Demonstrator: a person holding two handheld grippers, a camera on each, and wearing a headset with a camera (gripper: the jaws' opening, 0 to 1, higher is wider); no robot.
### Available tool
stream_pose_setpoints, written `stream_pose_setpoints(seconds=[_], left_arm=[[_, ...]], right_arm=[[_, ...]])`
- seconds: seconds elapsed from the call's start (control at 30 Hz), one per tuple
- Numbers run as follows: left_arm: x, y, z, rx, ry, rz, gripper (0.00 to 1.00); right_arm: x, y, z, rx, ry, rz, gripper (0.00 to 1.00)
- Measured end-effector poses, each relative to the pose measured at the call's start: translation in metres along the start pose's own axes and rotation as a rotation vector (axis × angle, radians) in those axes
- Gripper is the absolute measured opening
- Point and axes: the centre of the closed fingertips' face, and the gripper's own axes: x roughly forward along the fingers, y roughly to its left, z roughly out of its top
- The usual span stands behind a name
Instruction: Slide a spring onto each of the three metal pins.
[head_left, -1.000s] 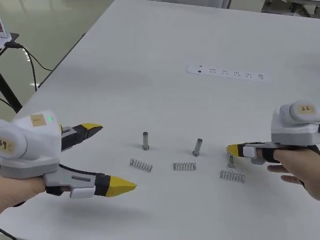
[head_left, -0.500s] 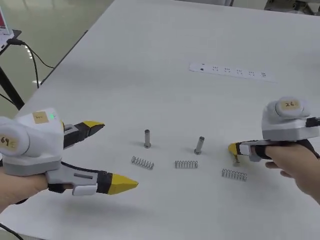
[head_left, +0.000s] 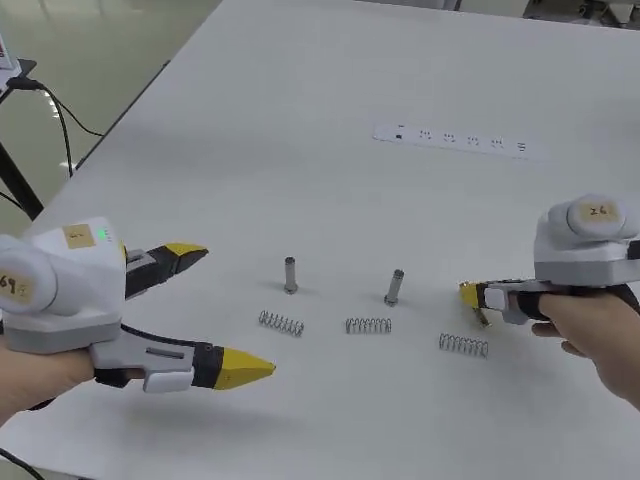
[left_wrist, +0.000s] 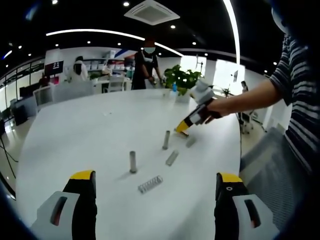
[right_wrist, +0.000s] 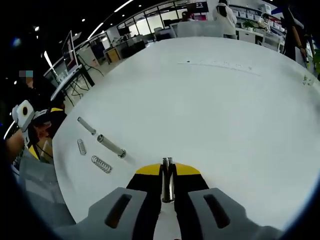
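Steel pin (right_wrist: 167, 181) sits clamped between the closed jaws of the right tool (head_left: 470, 296). Nearest spring (head_left: 464, 345) lies flat on the table (head_left: 300, 150) just beside that tool, toward the person, its long axis roughly parallel to the jaws. Left tool (head_left: 235, 310) gapes wide, empty, well apart.

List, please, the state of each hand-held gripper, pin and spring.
Left hand-held gripper: open, empty.
Right hand-held gripper: shut on the right pin.
Left pin: standing, no spring.
Middle pin: standing, no spring.
Right pin: clamped, no spring.
Left spring, middle spring, right spring: lying loose on table.
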Motion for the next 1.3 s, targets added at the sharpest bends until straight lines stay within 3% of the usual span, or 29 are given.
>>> stream_pose_setpoints(seconds=[0.4,0.73,1.3], left_arm=[[0.000,-0.002,0.002,0.007,-0.003,-0.002,0.97],[0.001,-0.004,0.003,0.011,-0.004,-0.004,0.97],[-0.001,-0.009,0.003,0.011,-0.007,-0.007,0.97]], right_arm=[[-0.015,0.006,0.006,-0.053,-0.117,0.021,0.05],[-0.017,0.006,0.012,-0.065,-0.149,0.024,0.05],[-0.023,0.009,0.007,-0.117,-0.168,0.012,0.05]])
